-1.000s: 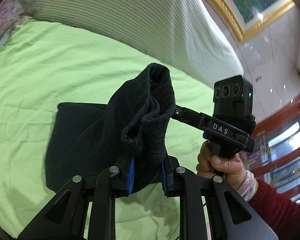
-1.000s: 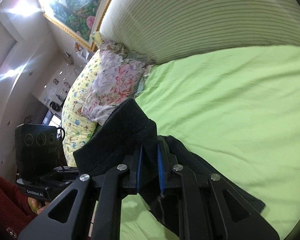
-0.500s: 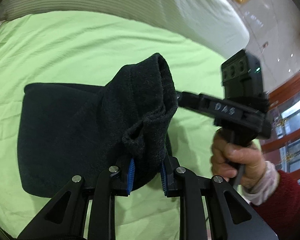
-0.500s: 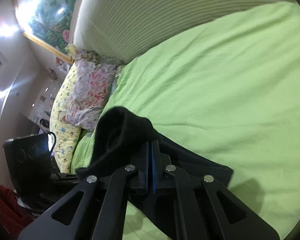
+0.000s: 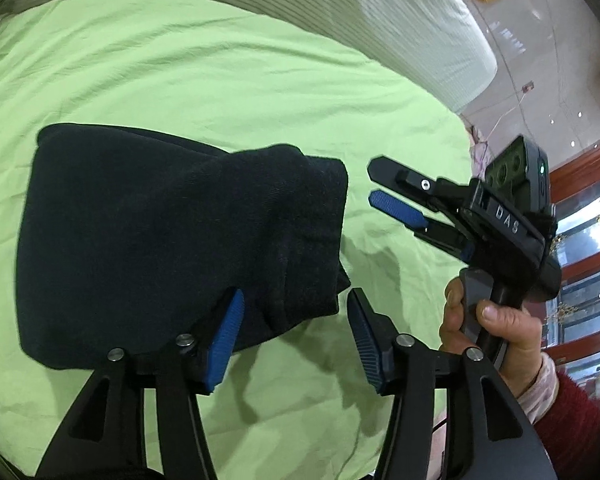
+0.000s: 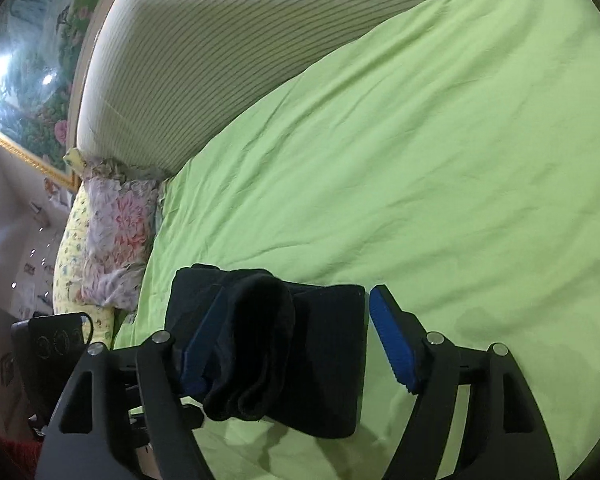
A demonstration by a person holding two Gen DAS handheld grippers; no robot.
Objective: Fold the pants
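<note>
Left wrist view: the dark pants (image 5: 172,248) are lying folded on the green sheet (image 5: 220,80), below a striped headboard (image 5: 340,12). The left gripper (image 5: 296,332), clamped on the fabric a second ago, is opening, pads clear. The right gripper (image 5: 384,188) is opening beside the pants, empty.

Right wrist view: pants (image 6: 292,352) are resting between spreading jaws; floral pillows (image 6: 112,240) are lying beyond.

A: left gripper (image 5: 296,334) status?
B: jaws opening, blue pads apart. Right gripper (image 6: 296,344) is opening too, with a hand (image 5: 488,324) round its handle, near right.
</note>
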